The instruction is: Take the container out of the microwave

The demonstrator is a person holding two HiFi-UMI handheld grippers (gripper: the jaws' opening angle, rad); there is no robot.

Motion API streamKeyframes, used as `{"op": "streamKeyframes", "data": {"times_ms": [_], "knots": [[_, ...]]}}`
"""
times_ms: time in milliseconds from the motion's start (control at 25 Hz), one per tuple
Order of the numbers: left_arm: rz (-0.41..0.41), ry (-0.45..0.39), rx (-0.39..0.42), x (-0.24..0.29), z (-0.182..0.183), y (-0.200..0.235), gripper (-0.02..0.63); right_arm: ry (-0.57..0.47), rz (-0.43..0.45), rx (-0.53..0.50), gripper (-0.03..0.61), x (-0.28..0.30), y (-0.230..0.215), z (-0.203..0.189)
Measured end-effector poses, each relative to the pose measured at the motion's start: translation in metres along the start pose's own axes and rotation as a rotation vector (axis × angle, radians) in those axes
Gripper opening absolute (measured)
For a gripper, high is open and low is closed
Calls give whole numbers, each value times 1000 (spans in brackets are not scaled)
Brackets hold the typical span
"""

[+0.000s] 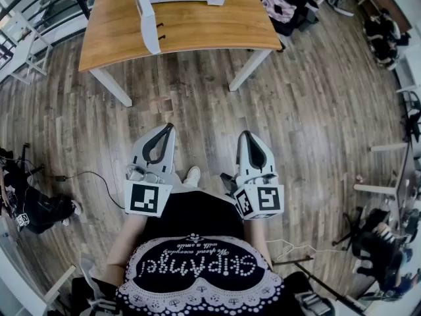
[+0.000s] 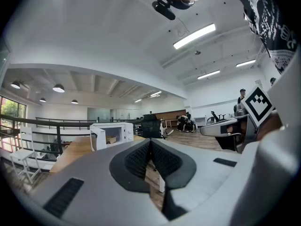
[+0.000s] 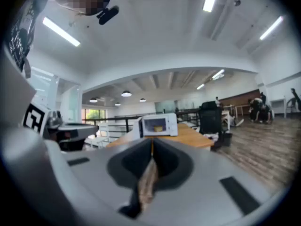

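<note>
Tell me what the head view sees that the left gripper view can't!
Only the head view: the person's black top with its white print, and a white shoe on the floor between the grippers.

Only the left gripper view: the ceiling with its long lights, the round hanging lamps, and a small black camera overhead.

Both: the left gripper and right gripper, and the wooden table with the white microwave, its door open and a brownish container inside.
</note>
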State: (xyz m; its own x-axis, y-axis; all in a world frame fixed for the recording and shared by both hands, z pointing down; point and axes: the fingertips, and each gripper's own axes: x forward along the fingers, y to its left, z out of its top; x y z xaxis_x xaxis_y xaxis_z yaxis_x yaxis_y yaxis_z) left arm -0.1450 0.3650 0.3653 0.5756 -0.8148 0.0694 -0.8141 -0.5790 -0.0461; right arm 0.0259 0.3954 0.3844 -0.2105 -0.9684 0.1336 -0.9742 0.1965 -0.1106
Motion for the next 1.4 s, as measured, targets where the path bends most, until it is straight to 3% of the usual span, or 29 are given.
{"op": "streamKeyframes", "data": {"times_ms": [800,1400], "knots": [[38,-6,5,5,4,-1,25,-1,-1,-11,34,-6,-18,3],[-10,-26,28,10,6,-21,25,-33,-20,40,35,-30,-34,-4]]}}
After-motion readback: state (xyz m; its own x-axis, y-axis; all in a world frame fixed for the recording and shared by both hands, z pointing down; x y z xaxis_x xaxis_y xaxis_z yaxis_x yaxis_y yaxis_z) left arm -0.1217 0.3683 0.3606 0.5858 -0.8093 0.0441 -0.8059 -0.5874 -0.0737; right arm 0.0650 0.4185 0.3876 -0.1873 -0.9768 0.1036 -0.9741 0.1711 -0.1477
